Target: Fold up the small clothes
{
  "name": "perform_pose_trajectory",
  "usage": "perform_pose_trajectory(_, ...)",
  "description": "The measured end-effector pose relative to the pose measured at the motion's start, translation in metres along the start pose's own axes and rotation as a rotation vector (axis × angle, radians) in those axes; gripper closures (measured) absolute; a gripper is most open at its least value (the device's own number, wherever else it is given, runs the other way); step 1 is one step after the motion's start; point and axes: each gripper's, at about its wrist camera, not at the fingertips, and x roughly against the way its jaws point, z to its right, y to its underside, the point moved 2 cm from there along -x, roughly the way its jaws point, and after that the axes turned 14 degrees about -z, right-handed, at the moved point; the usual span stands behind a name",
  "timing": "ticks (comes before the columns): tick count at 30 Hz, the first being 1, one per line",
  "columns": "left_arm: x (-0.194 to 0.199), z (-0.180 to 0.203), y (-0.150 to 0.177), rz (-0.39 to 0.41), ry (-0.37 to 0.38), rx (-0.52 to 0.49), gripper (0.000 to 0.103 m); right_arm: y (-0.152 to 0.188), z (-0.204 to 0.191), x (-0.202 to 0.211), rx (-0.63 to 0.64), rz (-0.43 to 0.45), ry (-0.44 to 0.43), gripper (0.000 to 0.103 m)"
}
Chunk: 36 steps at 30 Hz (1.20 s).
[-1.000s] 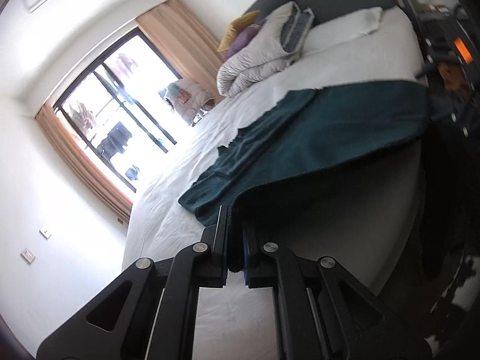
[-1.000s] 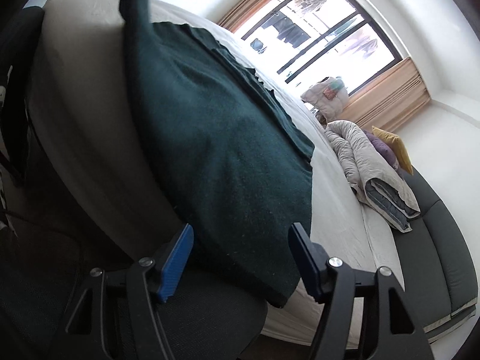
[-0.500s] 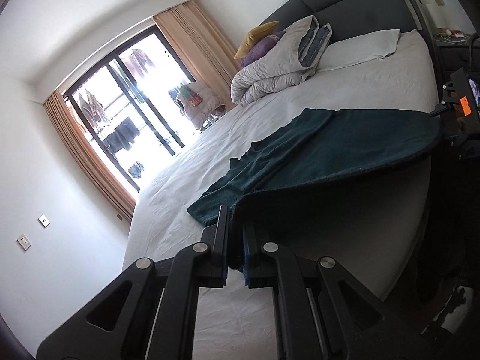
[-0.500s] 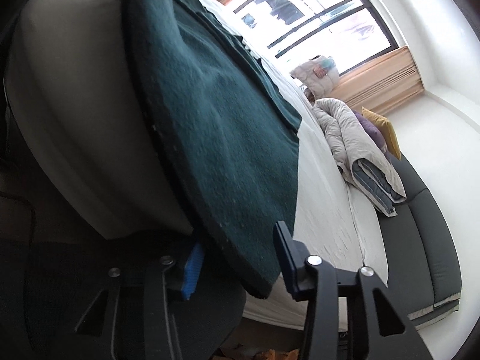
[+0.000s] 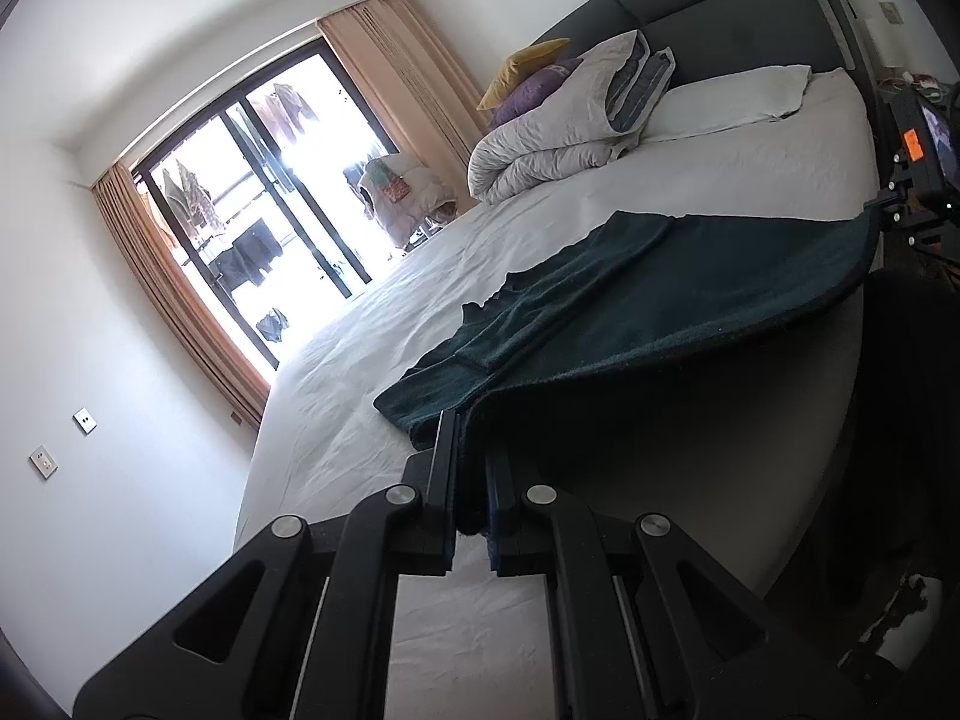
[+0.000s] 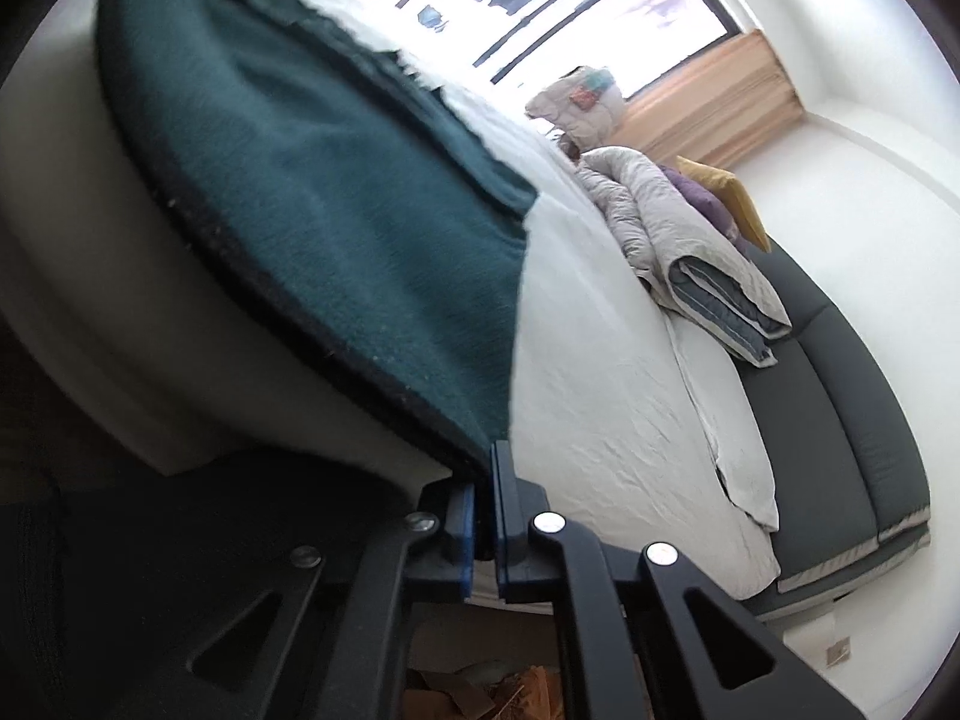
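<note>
A white-sheeted bed [image 5: 372, 396] fills the middle of both views, and across it, from the centre toward the right edge of the left wrist frame, spreads the dark green garment [image 5: 690, 294], its near hem lifted off the mattress edge. At the bottom centre of the left wrist frame the left gripper [image 5: 471, 468] is clamped together on one corner of that hem. At the lower centre of the right wrist frame the right gripper [image 6: 485, 480] is pinched tight on the opposite corner of the dark green garment [image 6: 336, 198], cloth between its blue pads [image 6: 465, 534].
</note>
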Motion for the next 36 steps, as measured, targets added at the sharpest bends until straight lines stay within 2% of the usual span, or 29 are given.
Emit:
perform_pose_trajectory(6, 0.002, -0.011, -0.008, 0.019, -0.007, 0.028, 0.097, -0.026, 0.028, 0.006, -0.010, 0.068, 0.074, 0.099)
perform_pose_trajectory(14, -0.017, -0.043, -0.032, 0.022, -0.022, 0.067, 0.097, -0.104, 0.065, 0.002, 0.058, 0.201, 0.166, 0.099)
perform_pose_trajectory(22, -0.089, -0.094, -0.061, -0.061, 0.033, 0.152, 0.097, -0.195, 0.091, -0.045, 0.126, 0.237, 0.170, 0.099)
perform_pose_trajectory(30, -0.186, -0.133, -0.088, -0.175, 0.096, 0.203, 0.097, -0.277, 0.087, -0.105, 0.180, 0.187, 0.118, 0.099)
perform_pose_trajectory(36, -0.269, -0.157, -0.098, -0.268, 0.142, 0.232, 0.097, -0.316, 0.066, -0.150, 0.251, 0.126, 0.093, 0.099)
